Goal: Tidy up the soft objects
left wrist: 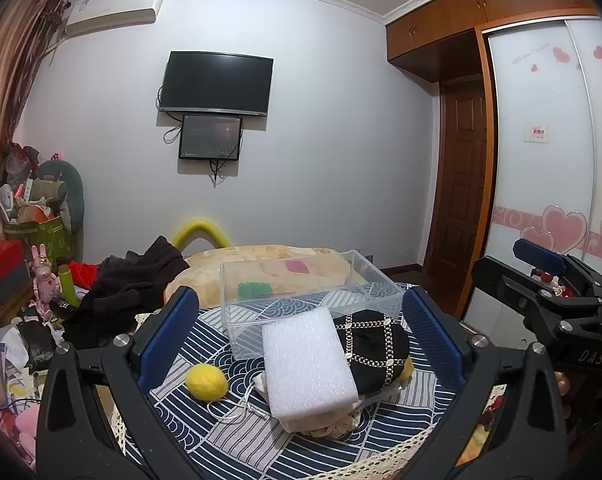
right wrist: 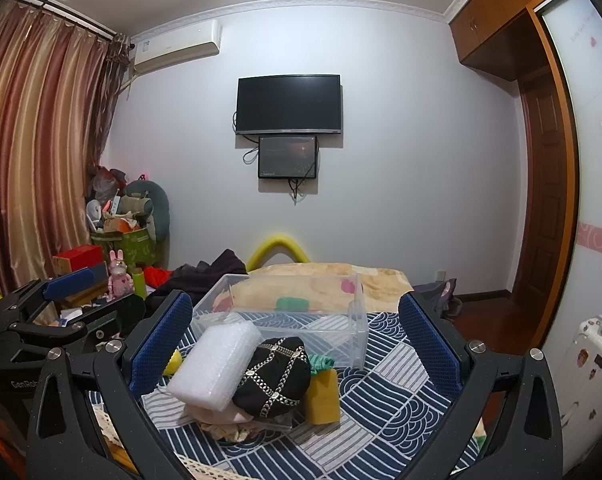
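Observation:
A pile of soft things lies on the patterned blue-and-white cloth [left wrist: 205, 432]: a white bubble-wrap pad [left wrist: 307, 364] [right wrist: 215, 364], a black pouch with gold chain pattern [left wrist: 375, 346] [right wrist: 277, 378], a yellow ball [left wrist: 207, 382] and, in the right wrist view, a yellow sponge [right wrist: 323, 396] and a bit of green fabric [right wrist: 321, 361]. An empty clear plastic box [left wrist: 309, 292] [right wrist: 285, 316] stands just behind the pile. My left gripper [left wrist: 301, 336] is open, above and short of the pile. My right gripper [right wrist: 297, 348] is open and empty too, also short of the pile.
The cloth lies on a bed with a beige blanket [left wrist: 261, 260]. Dark clothes [left wrist: 133, 288] lie at the left. Clutter, boxes and a pink rabbit toy [left wrist: 45, 280] fill the left side. A wardrobe [left wrist: 541, 140] and a white suitcase [right wrist: 585, 376] stand at the right.

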A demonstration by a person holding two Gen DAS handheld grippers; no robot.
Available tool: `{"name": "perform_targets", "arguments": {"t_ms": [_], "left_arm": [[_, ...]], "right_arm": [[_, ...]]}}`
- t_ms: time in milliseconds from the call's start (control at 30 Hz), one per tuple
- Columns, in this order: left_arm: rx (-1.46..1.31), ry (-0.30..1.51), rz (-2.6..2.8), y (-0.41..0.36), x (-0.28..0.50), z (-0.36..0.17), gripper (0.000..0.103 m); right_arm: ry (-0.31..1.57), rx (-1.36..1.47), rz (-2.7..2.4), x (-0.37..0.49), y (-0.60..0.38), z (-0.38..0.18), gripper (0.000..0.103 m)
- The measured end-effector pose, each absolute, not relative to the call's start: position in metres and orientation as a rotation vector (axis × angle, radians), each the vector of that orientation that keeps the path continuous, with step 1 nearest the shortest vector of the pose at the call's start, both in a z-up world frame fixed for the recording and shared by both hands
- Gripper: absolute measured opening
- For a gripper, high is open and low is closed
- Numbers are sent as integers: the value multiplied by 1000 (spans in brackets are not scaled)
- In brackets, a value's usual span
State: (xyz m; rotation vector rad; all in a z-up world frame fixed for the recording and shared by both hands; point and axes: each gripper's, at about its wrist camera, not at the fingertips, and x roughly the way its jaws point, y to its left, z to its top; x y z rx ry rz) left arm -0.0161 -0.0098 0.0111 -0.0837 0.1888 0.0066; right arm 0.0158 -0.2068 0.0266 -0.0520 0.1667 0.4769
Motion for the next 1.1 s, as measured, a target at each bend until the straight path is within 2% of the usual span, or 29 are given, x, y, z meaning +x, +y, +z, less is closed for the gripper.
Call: {"name": "perform_targets", "arguments": {"t_ms": [1100], "left_arm": [[-110, 223, 3, 5, -1, -1, 103]], "right_arm": [[212, -43, 463, 31, -204, 17, 103]]}}
